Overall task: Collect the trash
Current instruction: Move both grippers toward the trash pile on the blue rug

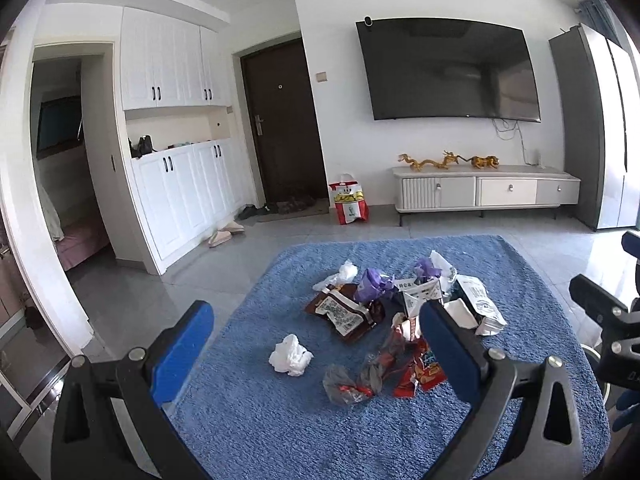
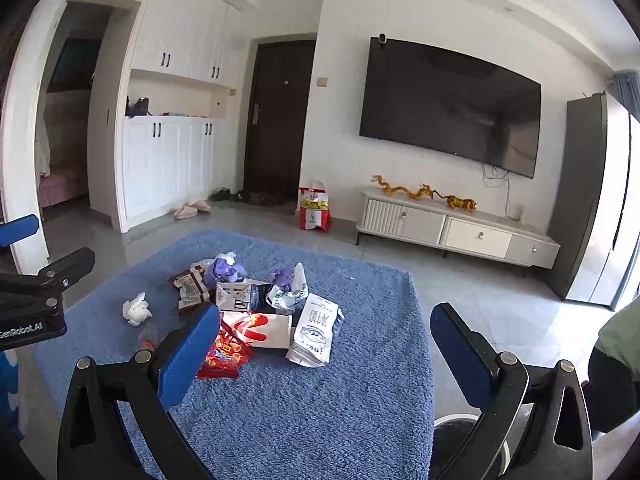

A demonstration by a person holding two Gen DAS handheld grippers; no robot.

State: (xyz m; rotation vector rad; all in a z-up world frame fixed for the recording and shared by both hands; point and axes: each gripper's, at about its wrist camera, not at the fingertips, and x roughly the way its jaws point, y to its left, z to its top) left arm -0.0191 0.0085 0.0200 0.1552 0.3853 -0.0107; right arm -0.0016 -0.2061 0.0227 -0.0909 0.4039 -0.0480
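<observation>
A pile of trash lies on a blue fuzzy table cover (image 1: 360,420): a crumpled white tissue (image 1: 291,355), a brown snack wrapper (image 1: 342,312), red wrappers (image 1: 420,372), purple wrappers (image 1: 370,285) and a white milk carton (image 1: 480,304). My left gripper (image 1: 316,344) is open and empty, held above the near side of the pile. My right gripper (image 2: 326,342) is open and empty above the pile; the milk carton (image 2: 316,330), a red-and-white box (image 2: 264,330) and the tissue (image 2: 137,308) show there. The other gripper shows at the frame edge in each view.
A round white bin rim (image 2: 452,424) shows below the table's right edge. Beyond the table are grey floor tiles, a white TV cabinet (image 1: 484,190), a wall TV (image 1: 452,70), a red-and-white bag (image 1: 349,205) by the dark door, and white cupboards (image 1: 180,188).
</observation>
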